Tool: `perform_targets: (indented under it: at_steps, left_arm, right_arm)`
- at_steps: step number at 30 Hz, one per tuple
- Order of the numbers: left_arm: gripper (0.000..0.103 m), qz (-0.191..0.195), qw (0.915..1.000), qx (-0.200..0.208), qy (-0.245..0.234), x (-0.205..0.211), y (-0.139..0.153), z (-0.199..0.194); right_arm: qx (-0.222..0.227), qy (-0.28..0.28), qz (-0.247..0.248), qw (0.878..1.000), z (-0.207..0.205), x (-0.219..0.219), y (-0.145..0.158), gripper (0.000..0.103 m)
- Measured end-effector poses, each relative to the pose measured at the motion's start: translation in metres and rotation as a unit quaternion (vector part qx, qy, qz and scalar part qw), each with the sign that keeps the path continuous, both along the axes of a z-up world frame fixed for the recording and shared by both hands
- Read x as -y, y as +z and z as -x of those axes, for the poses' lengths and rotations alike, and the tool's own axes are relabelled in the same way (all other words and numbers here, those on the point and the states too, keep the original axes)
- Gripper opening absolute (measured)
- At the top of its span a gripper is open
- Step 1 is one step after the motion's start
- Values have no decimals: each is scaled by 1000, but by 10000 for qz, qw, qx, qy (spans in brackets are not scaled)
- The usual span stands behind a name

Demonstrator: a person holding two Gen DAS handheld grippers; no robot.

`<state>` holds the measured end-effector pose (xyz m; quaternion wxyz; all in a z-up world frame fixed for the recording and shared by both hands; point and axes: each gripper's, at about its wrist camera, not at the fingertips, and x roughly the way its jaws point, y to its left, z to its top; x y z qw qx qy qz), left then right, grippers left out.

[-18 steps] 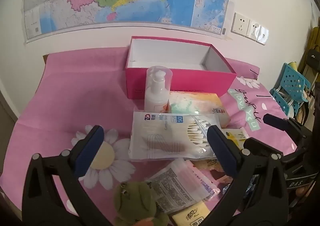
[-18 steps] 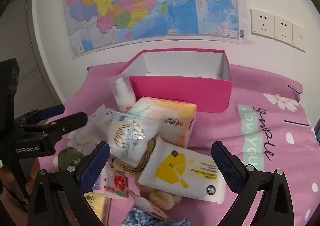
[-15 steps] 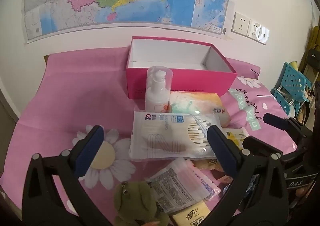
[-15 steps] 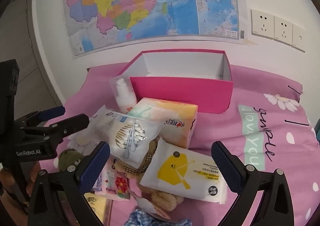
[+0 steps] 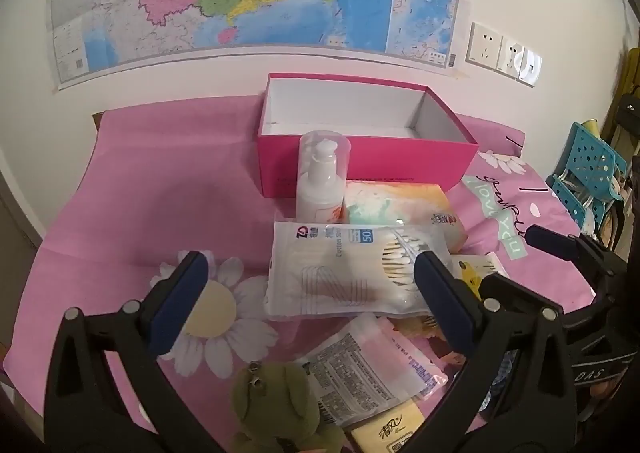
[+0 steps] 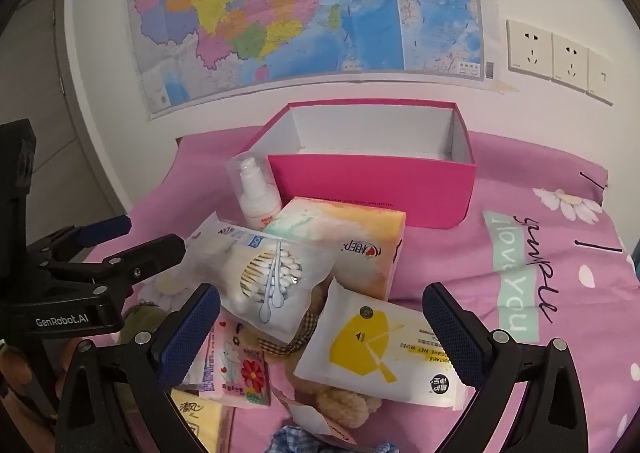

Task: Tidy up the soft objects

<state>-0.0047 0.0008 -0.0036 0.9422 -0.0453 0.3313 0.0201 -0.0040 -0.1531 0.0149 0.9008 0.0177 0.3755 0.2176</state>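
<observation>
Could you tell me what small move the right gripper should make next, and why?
Probably lower the right gripper onto the wet wipes pack. Its jaws are open and hold nothing, the pack lies on top of the pile between them, and the pink box behind is empty.

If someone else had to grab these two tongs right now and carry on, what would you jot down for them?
Left tongs: open, holding nothing, hovering above the cotton swab bag.
Right tongs: open, holding nothing, above the wet wipes pack.
Pink box: at the back of the pink cloth, with nothing visible inside.
In front of it: lotion bottle, tissue pack, swab bag, wet wipes, a green plush toy, small tissue packets and a beige plush partly buried.
Done: nothing packed so far.
Left: every soft item is outside the box; the box looks like the likely place for them.
</observation>
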Motion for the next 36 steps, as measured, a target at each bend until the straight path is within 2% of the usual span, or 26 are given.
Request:
perform_targets:
  at_steps: [36]
  left_arm:
    - [103, -20, 10000, 17, 10, -3, 4, 0]
  right_arm:
    - [-160, 79, -62, 9998, -4, -6, -6, 103]
